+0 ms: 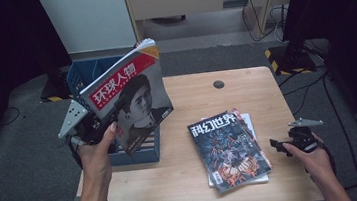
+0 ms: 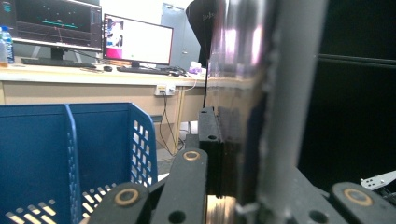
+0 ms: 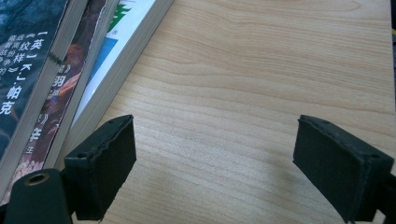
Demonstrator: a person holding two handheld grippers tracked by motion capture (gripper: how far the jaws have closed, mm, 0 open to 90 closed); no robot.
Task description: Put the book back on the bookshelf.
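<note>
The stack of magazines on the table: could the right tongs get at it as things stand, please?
Probably yes. The right tongs are open and empty beside the stack of magazines, and the right gripper view shows bare table between the jaws, with the magazine edges just beside them and nothing in the way.

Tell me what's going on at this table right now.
A person is working with two hand-held tongs. The left tongs are shut on a magazine with a red title band, held up tilted over a blue file rack at the table's left edge. The right tongs are open over bare wood, beside a stack of magazines lying flat on the wooden table.
</note>
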